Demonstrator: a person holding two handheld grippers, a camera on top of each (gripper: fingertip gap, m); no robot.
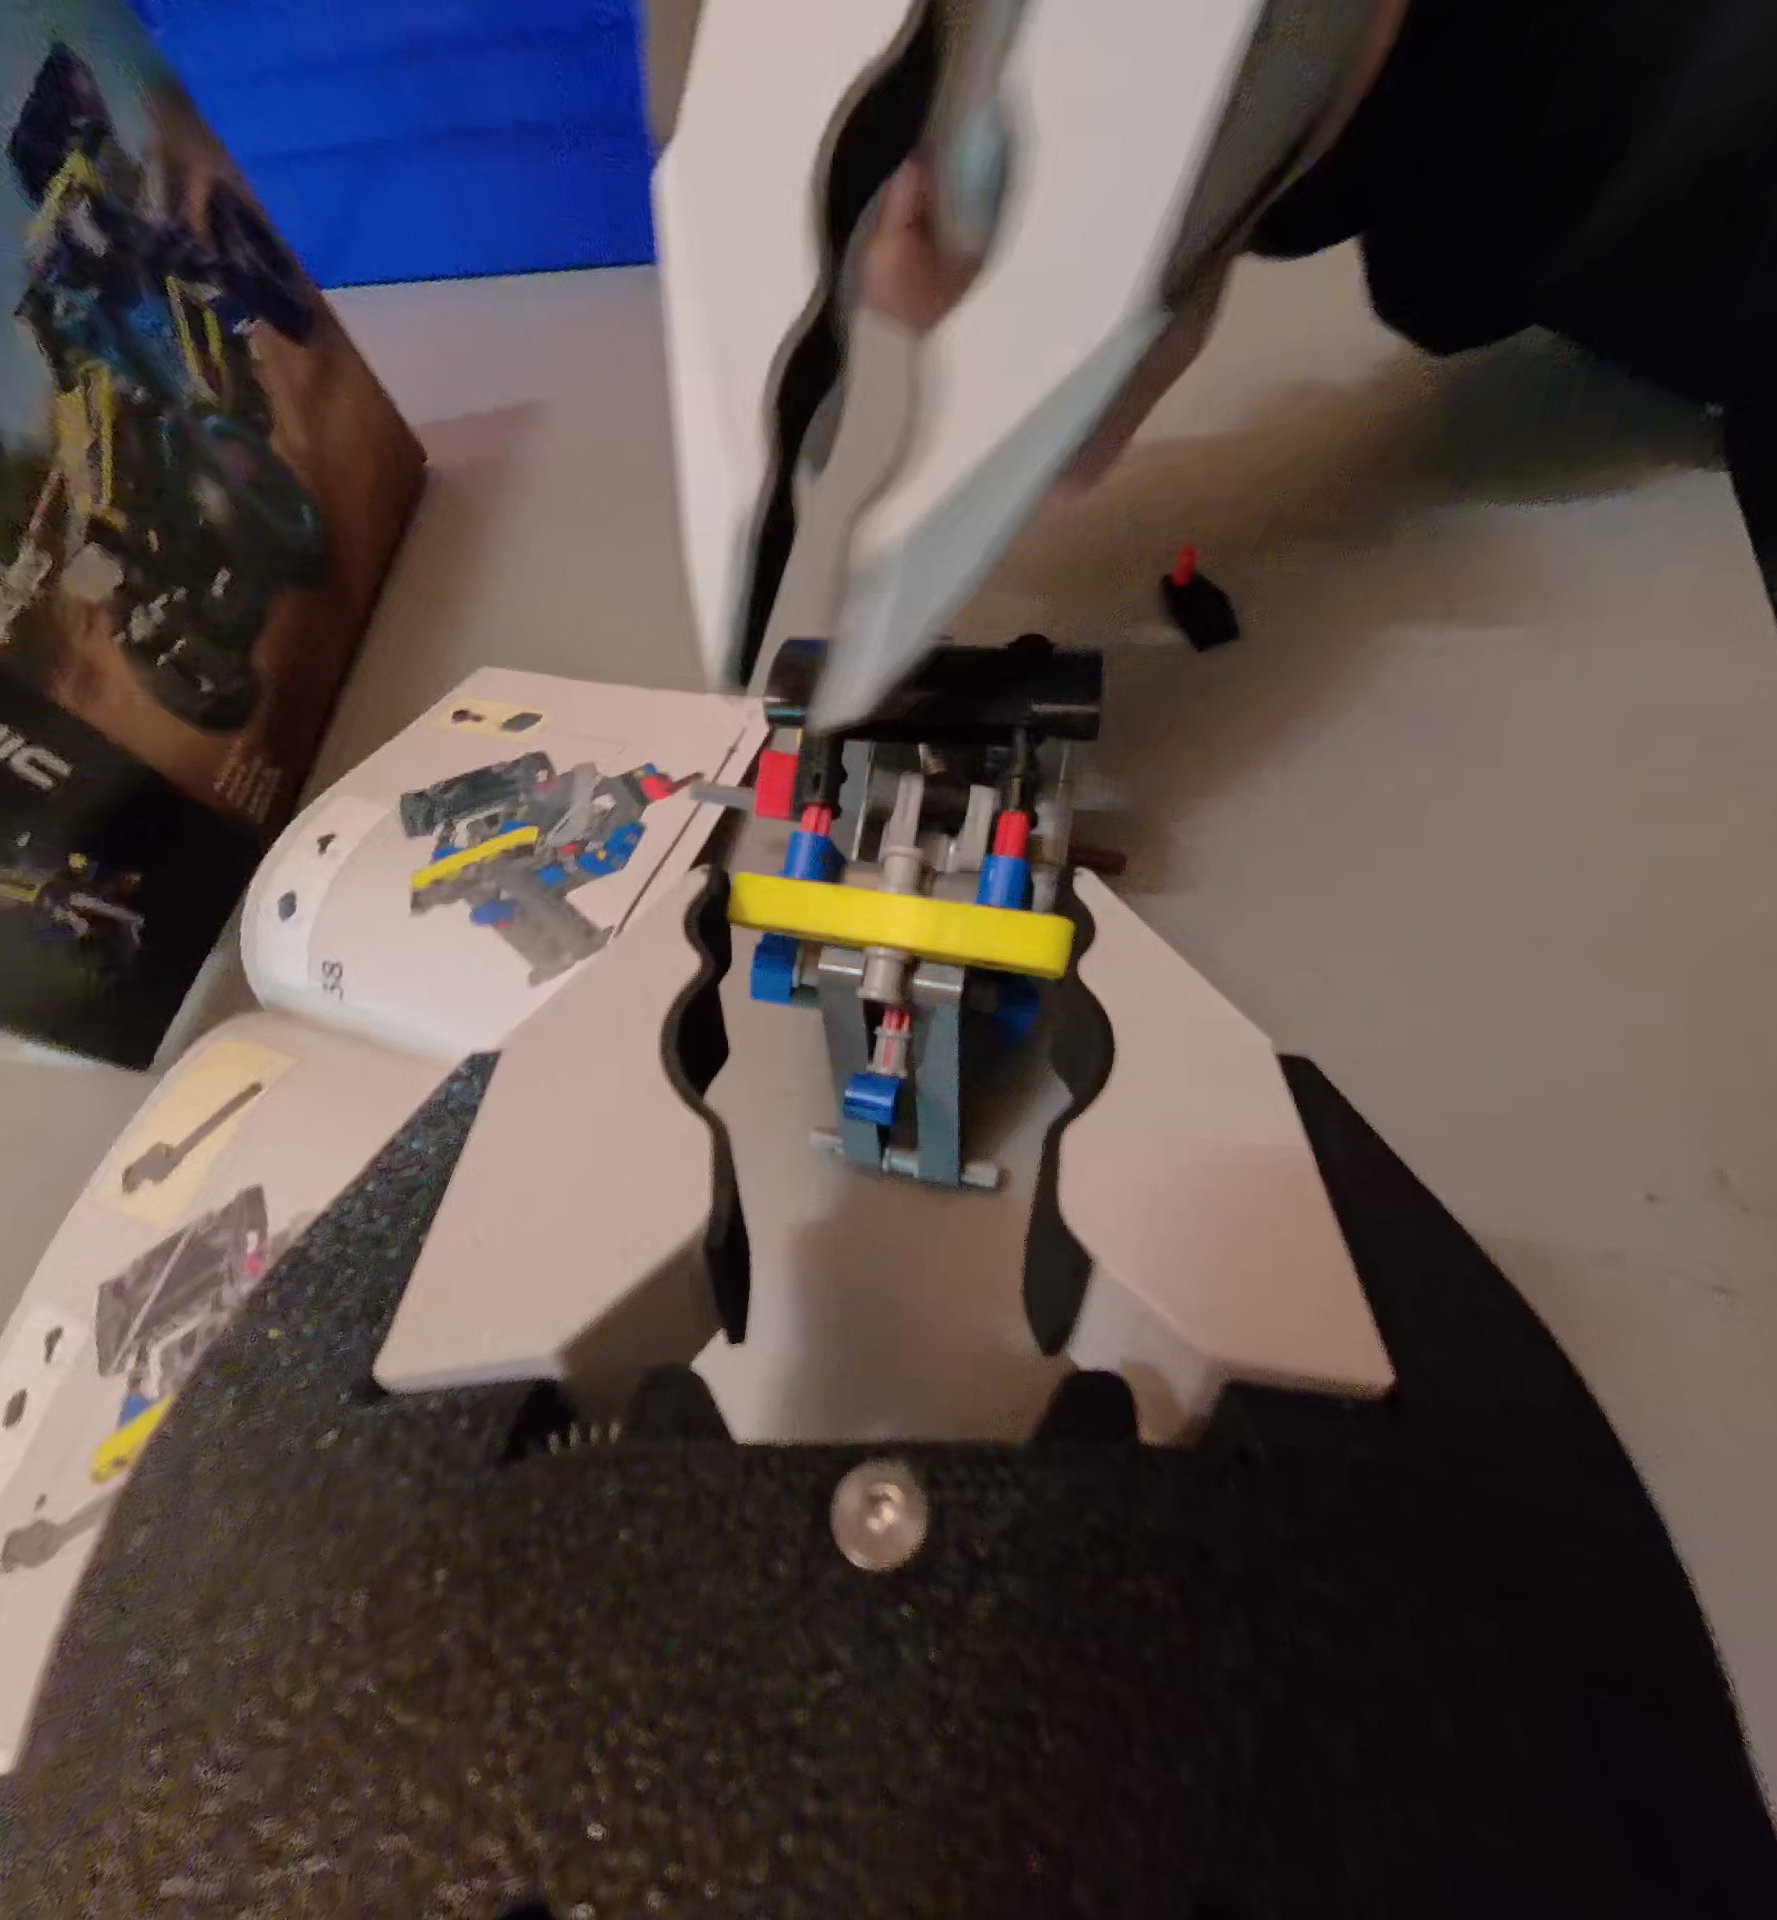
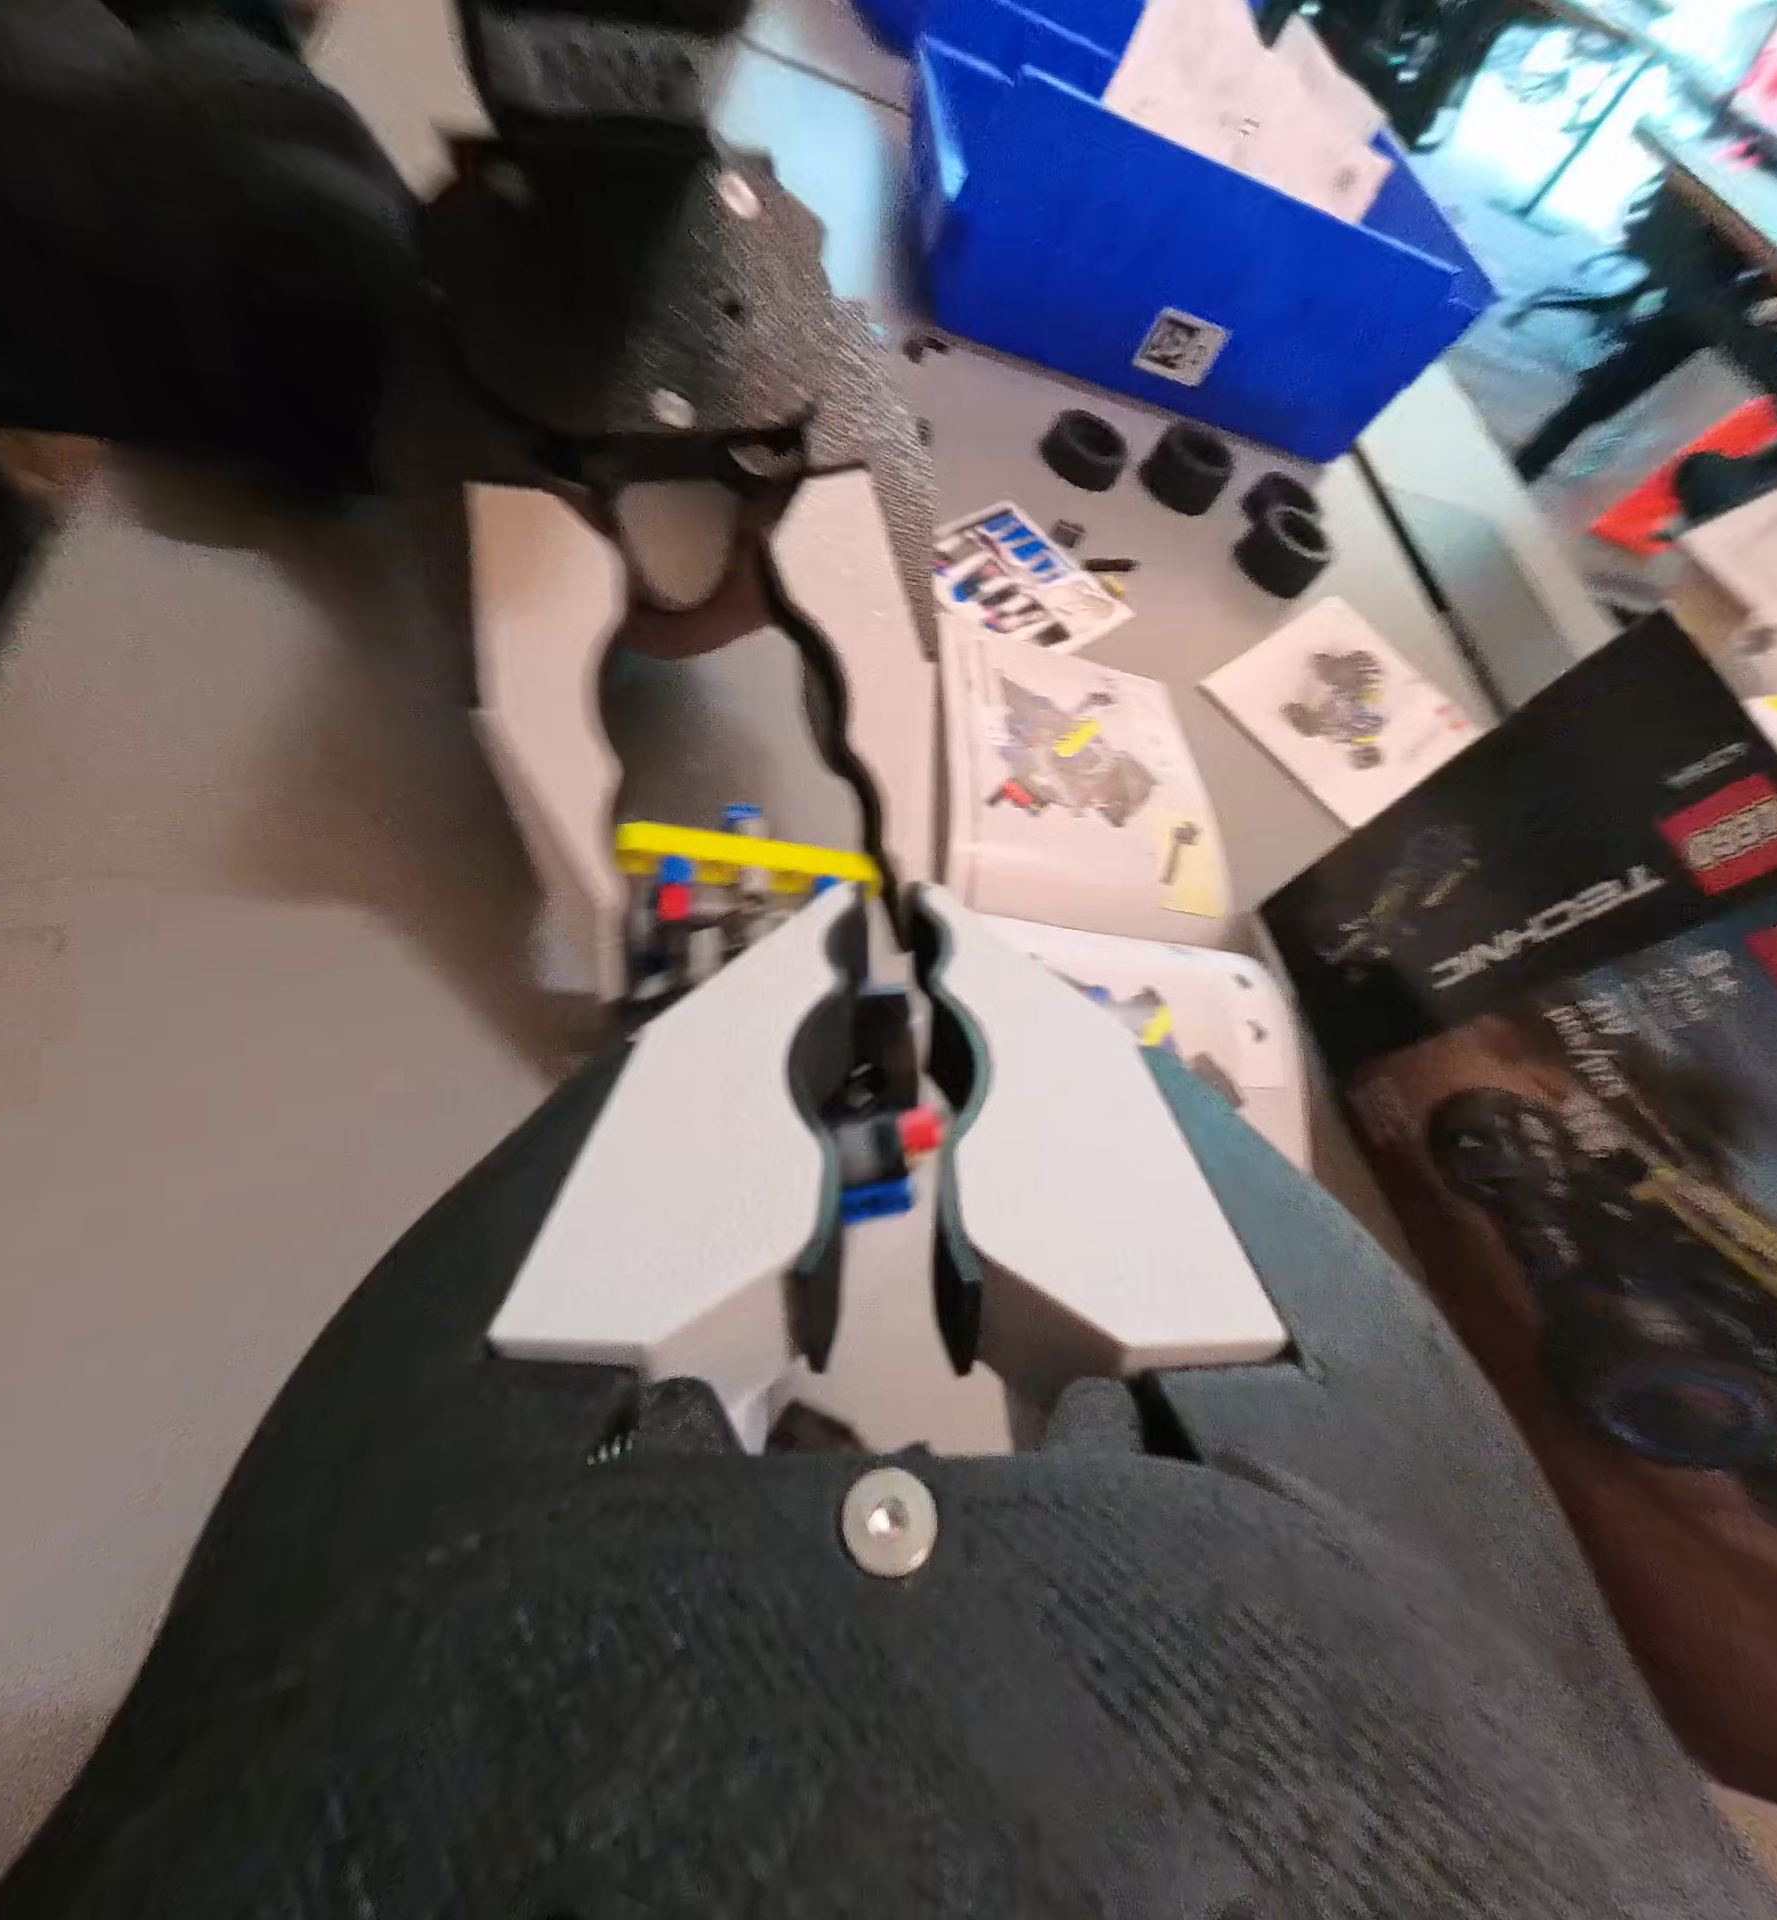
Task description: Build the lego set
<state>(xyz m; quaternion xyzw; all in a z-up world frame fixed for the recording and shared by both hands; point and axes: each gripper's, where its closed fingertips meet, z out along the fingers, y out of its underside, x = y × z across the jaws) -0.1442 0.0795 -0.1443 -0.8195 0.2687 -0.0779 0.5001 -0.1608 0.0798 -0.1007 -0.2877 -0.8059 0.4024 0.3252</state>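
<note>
Left fingers (image 1: 728,935) clamp yellow-beamed model (image 1: 899,925), right fingers (image 2: 832,935) seemingly pinching it

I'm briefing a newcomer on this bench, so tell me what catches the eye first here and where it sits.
First, the small brick model at the centre, its yellow beam spanning the left gripper, whose jaws press on the beam's two ends. The right gripper comes down from above with its jaws nearly together onto the model's black far end. An open instruction booklet lies left of the model, with the kit's box behind it.
</note>
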